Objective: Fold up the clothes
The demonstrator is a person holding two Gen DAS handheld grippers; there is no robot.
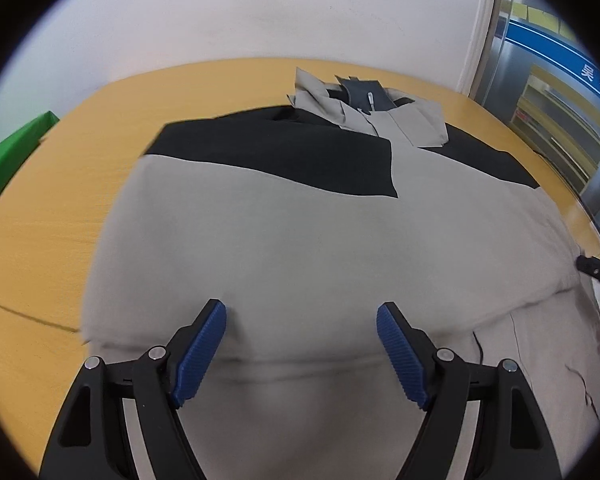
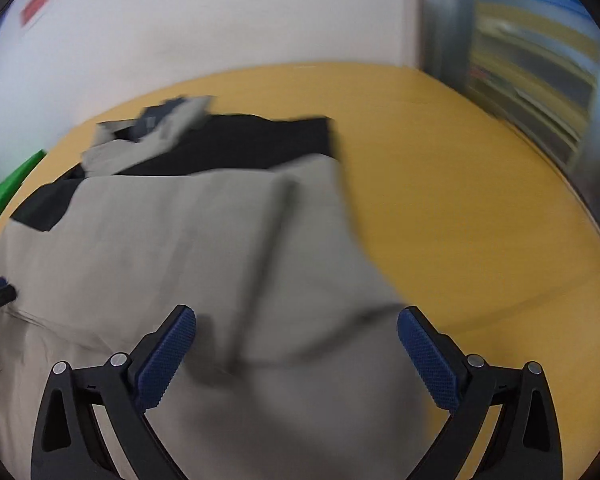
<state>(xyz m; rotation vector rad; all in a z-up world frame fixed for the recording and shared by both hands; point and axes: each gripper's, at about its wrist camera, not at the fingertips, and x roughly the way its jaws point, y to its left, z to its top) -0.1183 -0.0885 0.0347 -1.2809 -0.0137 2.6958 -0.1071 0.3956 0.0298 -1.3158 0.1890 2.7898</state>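
- White wall [image 1: 220, 12] closes off the back of the scene, with a blurred metal-framed glass front [image 1: 556, 120] to the right of it; what sits behind that glass is too smeared to name.
- Across both views spreads a yellow wooden table [image 1: 40, 240], the flat surface the folding needs; its near edge is cut off by the lens rim.
- On it lies the jacket [image 1: 320, 248], grey with a black band across the chest, collar toward the wall and hem toward the person; the sides look already turned in, since both edges run fairly straight, though I judge that only from the outline.
- A green object [image 1: 12, 152] pokes in at the table's far left edge, mostly out of frame and not identifiable.
- Low over the hem hangs the left gripper [image 1: 300, 344], jaws standing fairly wide with nothing but flat cloth beneath them, probably poised to pinch the hem for the next fold.
- Over the jacket's right-hand edge sits the right gripper [image 2: 296, 348], jaws spread as wide as they go and gripping nothing; cloth below is motion-blurred, so whether the pads graze it is unclear.
- Smallest, the zip pull [image 1: 371, 101] glints at the collar.
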